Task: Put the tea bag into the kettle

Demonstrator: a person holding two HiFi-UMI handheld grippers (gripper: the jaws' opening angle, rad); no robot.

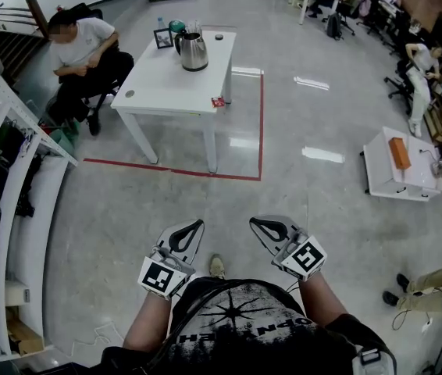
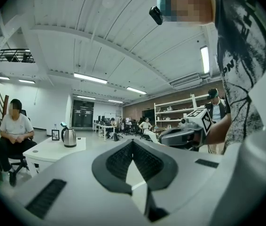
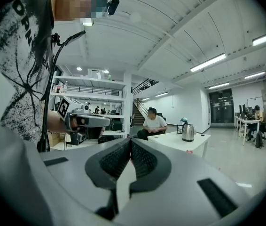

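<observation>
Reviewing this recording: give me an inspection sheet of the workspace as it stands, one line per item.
Surface: white table, inside red floor tape, well ahead of the wearer.
Job's things: kettle upright at the table's far end; red tea bag at its near right corner, untouched.
Clutter: picture frame and teal-lidded container beside the kettle.
Grippers: left hand-held gripper and right hand-held gripper both shut, empty, close to the wearer's body.
Cables: thin black cable down the wearer's chest.
Surroundings: seated person by the table; shelving at left.
</observation>
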